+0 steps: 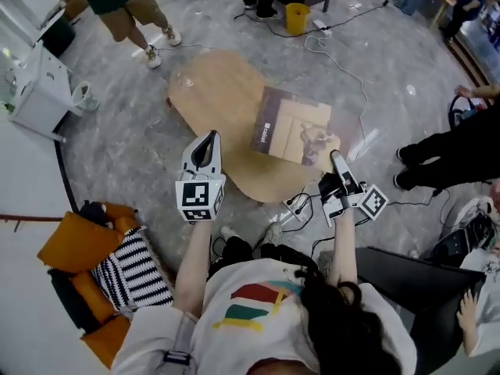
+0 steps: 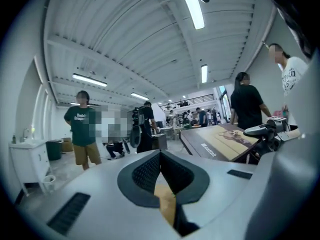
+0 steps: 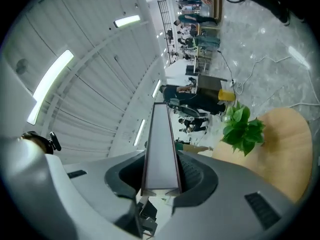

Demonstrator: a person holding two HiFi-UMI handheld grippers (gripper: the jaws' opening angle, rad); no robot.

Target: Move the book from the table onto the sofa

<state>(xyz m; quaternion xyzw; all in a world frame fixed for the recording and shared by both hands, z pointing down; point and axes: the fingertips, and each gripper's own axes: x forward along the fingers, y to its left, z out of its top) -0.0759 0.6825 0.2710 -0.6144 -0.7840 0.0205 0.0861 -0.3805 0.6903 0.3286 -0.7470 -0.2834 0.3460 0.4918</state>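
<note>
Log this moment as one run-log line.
right gripper: shut on book edge | left gripper: shut, empty | book: held above table, not resting on it

White short-sleeved T-shirt [image 1: 148, 342], red-yellow-green stripe print, dark long hair [image 1: 351, 326], pale grey left tongs [image 1: 209, 137], right tongs [image 1: 337, 158], black-and-white marker cubes [image 1: 200, 199] on both.

The book [image 1: 295, 127] is a closed hardback with a tan cover. A dark brown band along the spine side carries small white lettering, and there is a faint picture on the front. It hangs roughly flat in the air over the pale wooden tabletop [image 1: 215, 92], at 1 o'clock from the person. The right claw [image 1: 336, 161] is clamped on its near corner, with the white page edge between the jaws. The orange-cushioned sofa [image 1: 74, 244] sits at 8 o'clock.
</note>
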